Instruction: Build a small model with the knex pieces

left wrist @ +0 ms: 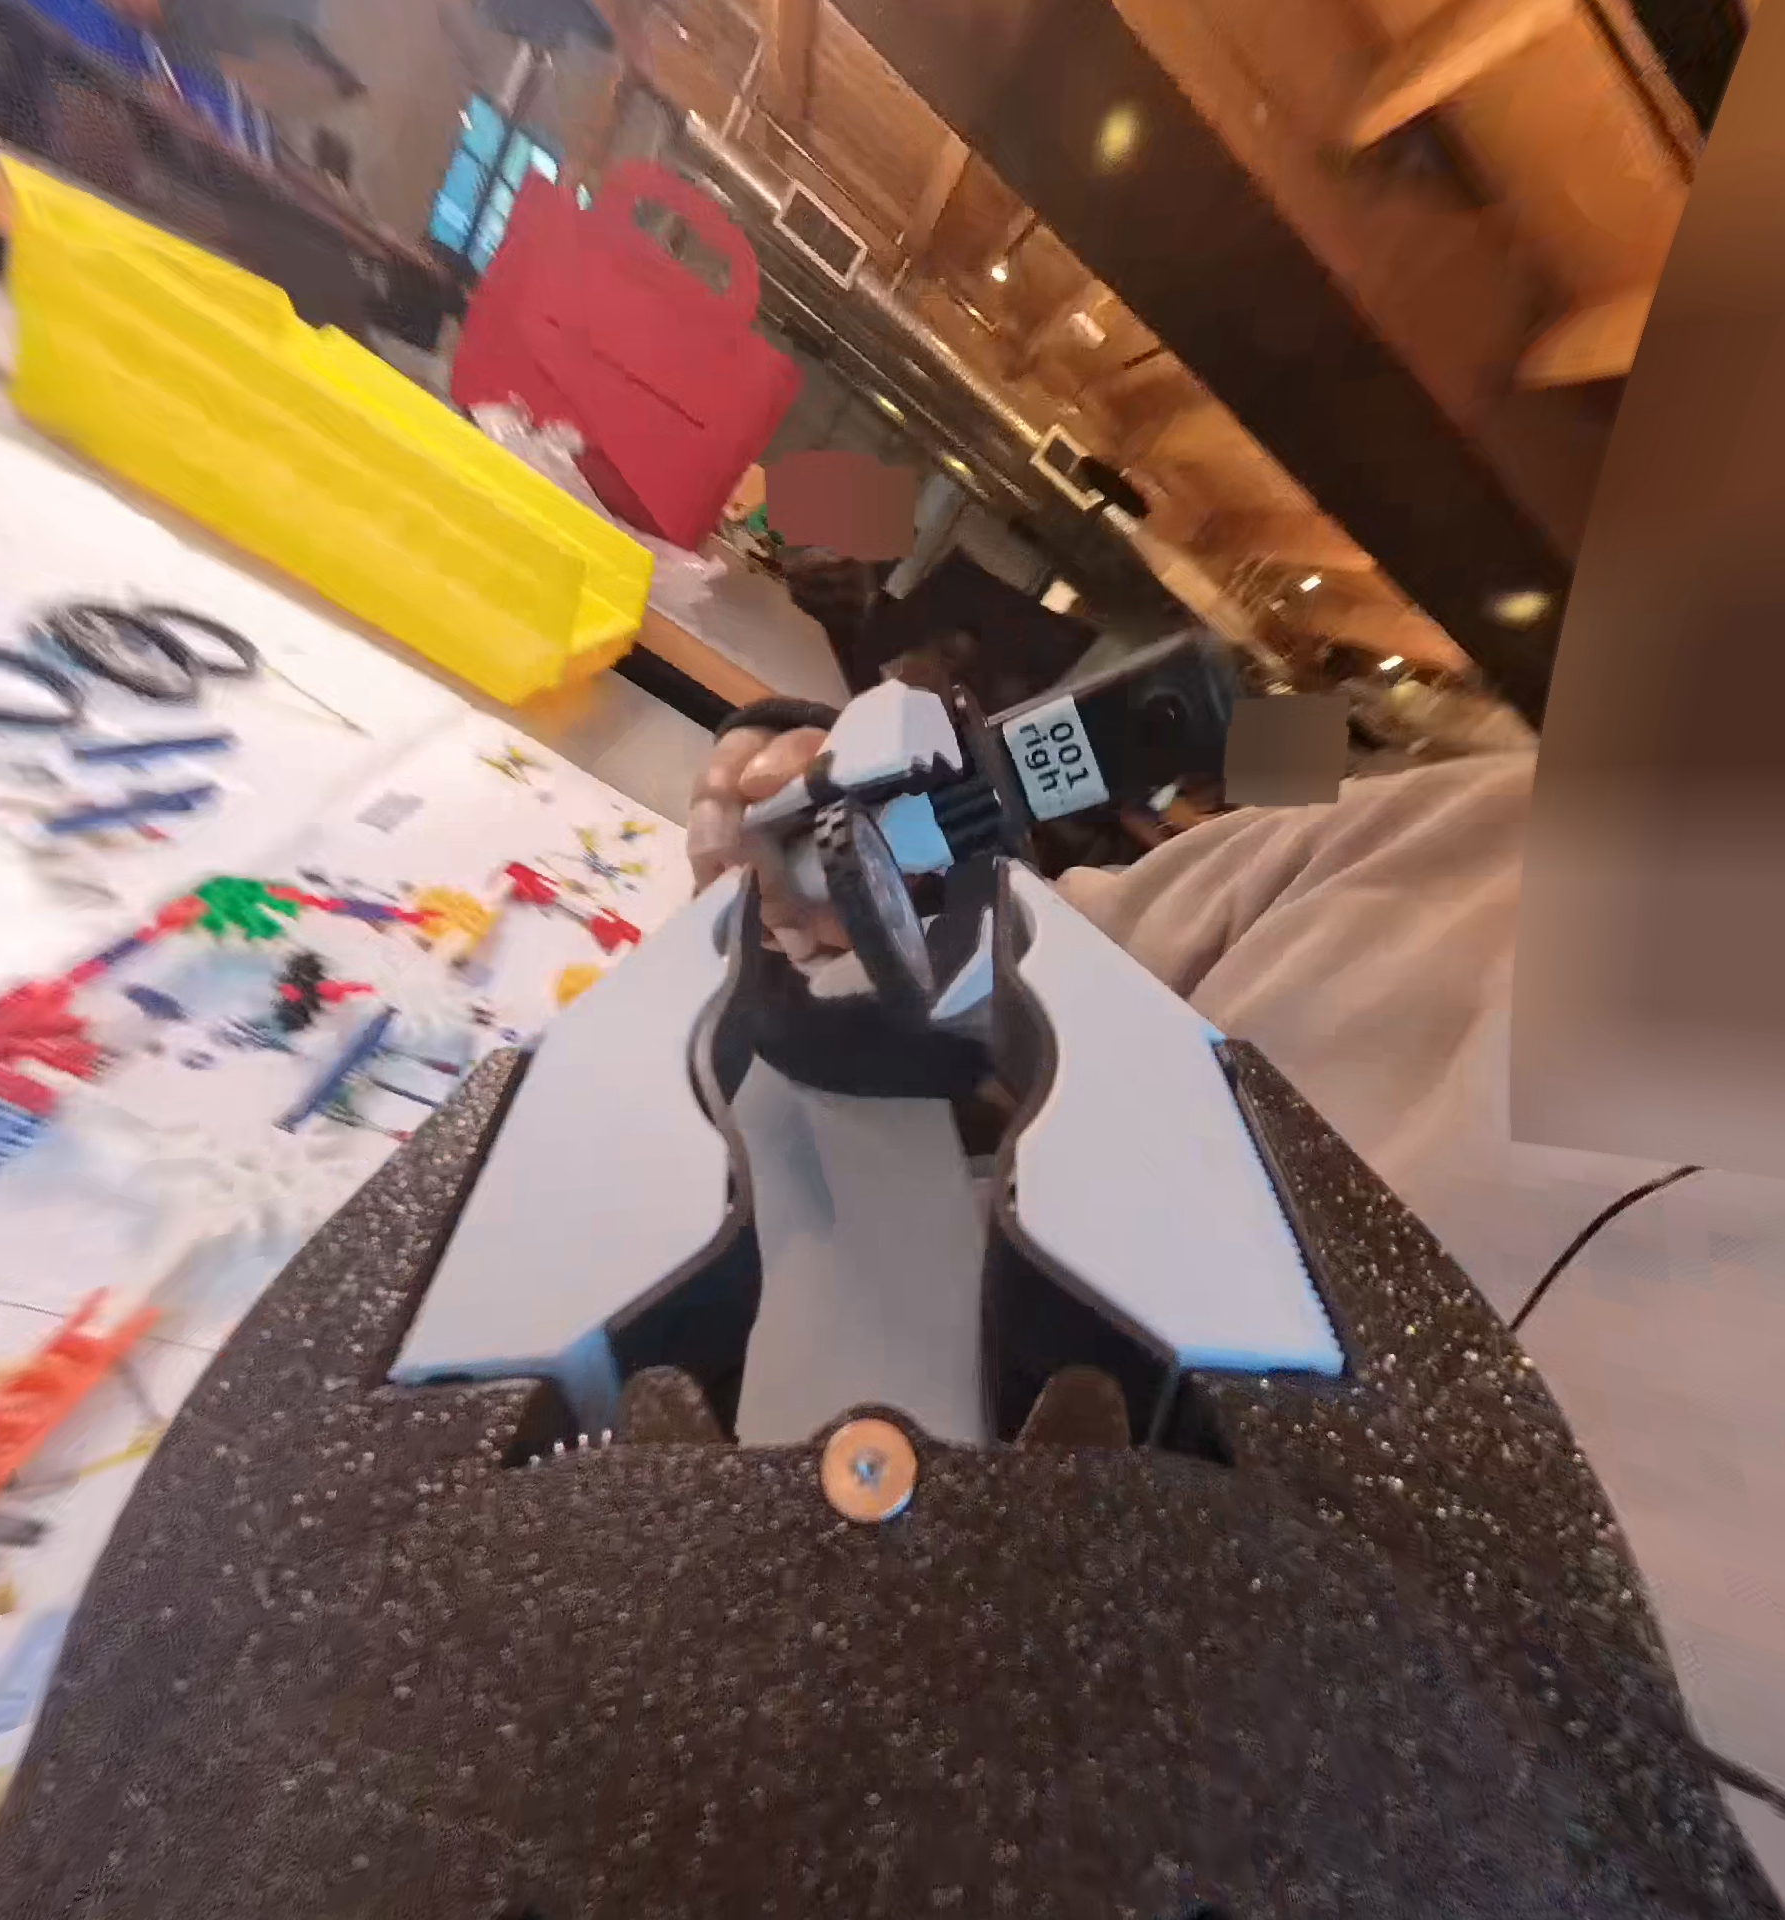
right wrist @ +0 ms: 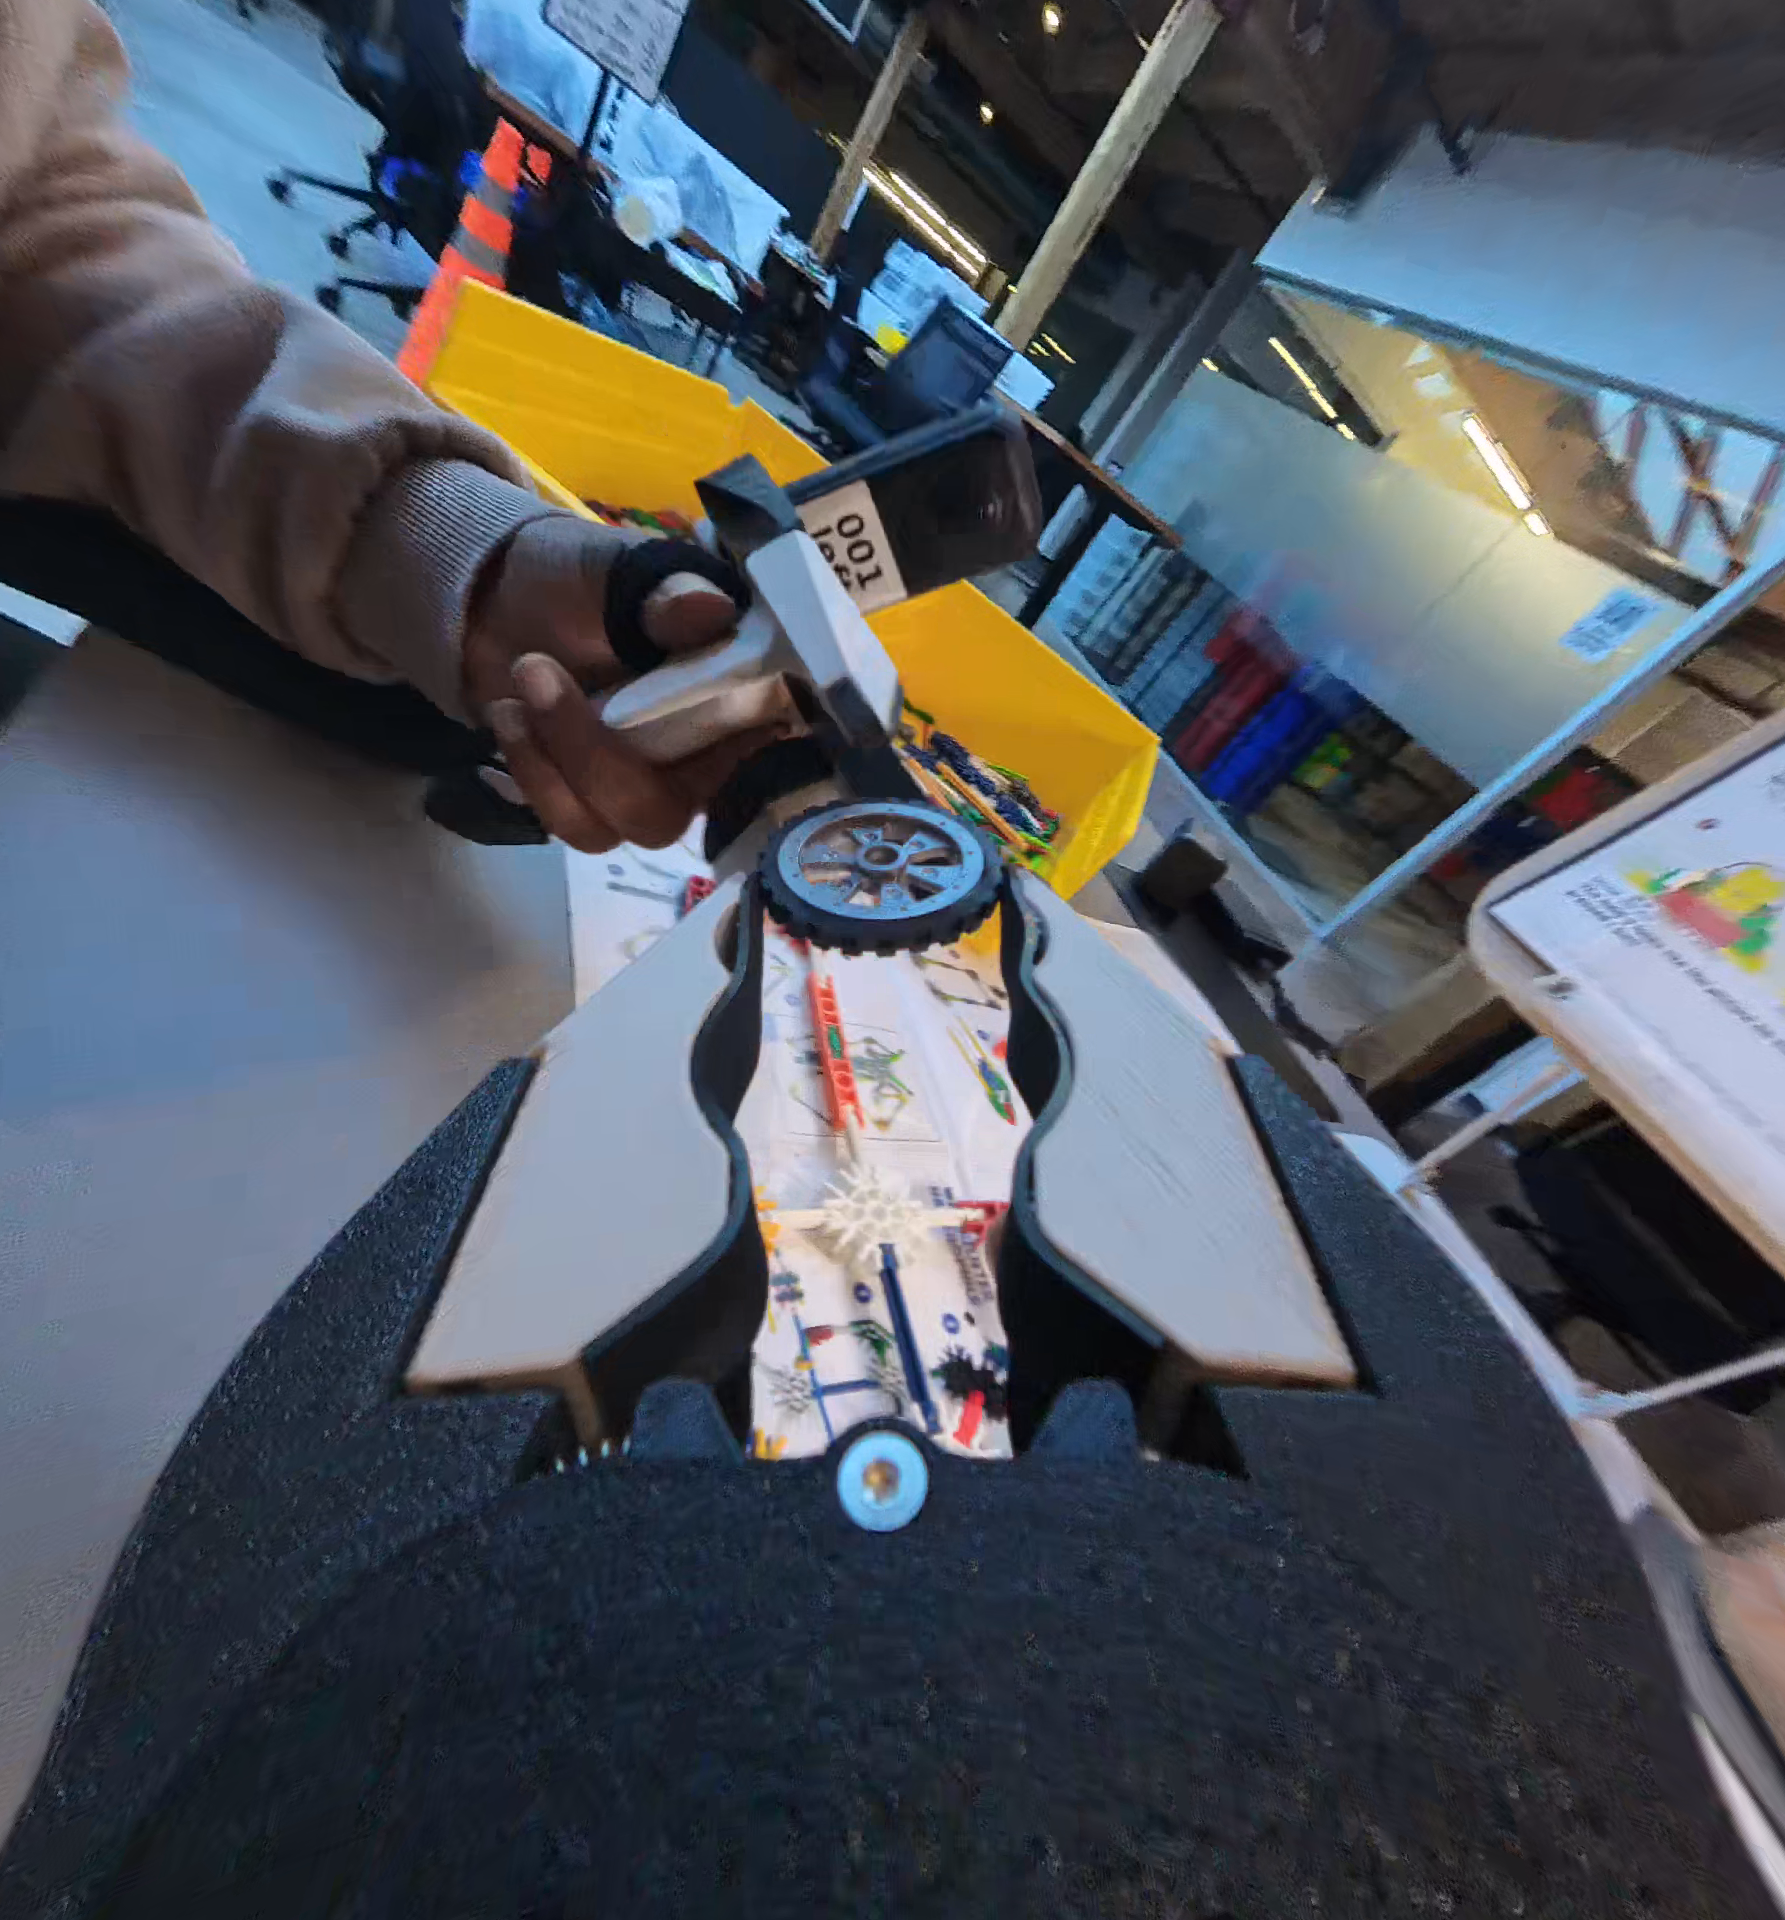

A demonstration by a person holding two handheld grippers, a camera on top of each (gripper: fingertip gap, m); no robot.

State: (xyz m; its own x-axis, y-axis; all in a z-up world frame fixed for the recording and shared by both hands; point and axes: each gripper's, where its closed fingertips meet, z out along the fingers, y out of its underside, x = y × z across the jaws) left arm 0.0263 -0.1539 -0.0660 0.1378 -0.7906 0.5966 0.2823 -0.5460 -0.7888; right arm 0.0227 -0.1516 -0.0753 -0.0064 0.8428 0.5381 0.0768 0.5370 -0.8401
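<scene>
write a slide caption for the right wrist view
Right tool grips a black toy wheel above scattered construction pieces, yellow bin behind.

Your right gripper (right wrist: 880,904) had its two fingers closed on the tread of a black wheel (right wrist: 880,875), gripping it at the very tips with the wheel's face turned towards its own camera. Your left gripper (left wrist: 872,899) pointed straight at it, jaws spread wide, its tips either side of the right gripper's nose and clamped on nothing. Your left hand (right wrist: 597,727) wrapped the handle from above, thumb through a black loop, with the beige sleeve (right wrist: 244,416) reaching in from the left. Your right hand (left wrist: 753,821) curled round its own handle, just behind the fingertips.
</scene>
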